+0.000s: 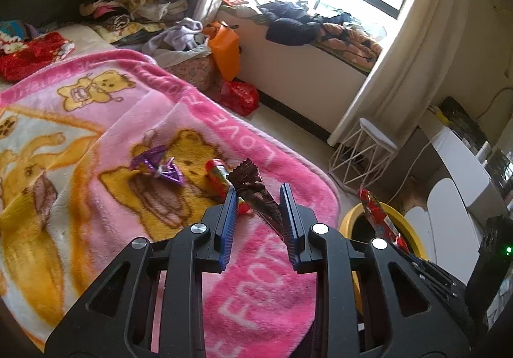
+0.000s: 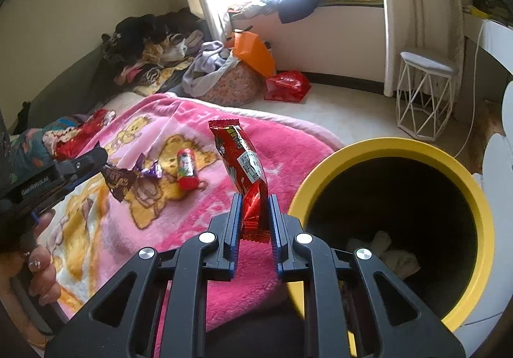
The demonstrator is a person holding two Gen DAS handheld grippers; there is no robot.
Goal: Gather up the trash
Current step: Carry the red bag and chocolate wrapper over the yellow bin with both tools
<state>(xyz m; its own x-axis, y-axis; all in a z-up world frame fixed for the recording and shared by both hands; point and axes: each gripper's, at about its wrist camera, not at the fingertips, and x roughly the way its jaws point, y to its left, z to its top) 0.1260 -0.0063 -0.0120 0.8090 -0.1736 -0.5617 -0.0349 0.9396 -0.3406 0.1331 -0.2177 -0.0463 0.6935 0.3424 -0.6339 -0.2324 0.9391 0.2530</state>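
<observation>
I've got the left gripper (image 1: 259, 197) clamped on a brown wrapper (image 1: 256, 194), which sticks up fwd from between the pads, above the pink blanket (image 1: 279, 146). Just ahead of it on the blanket: a red candy tube (image 1: 219, 177), w/ a purple wrapper (image 1: 158, 165) left of that. My right gripper (image 2: 254, 210) is clamped on a red snack packet (image 2: 245, 172), standing upright in the jaws. The yellow bin (image 2: 397, 149) sits just right of that gripper, mouth open, w/ something white at the bottom. A hand (image 2: 38, 265) shows at far left, on the left gripper's handle.
</observation>
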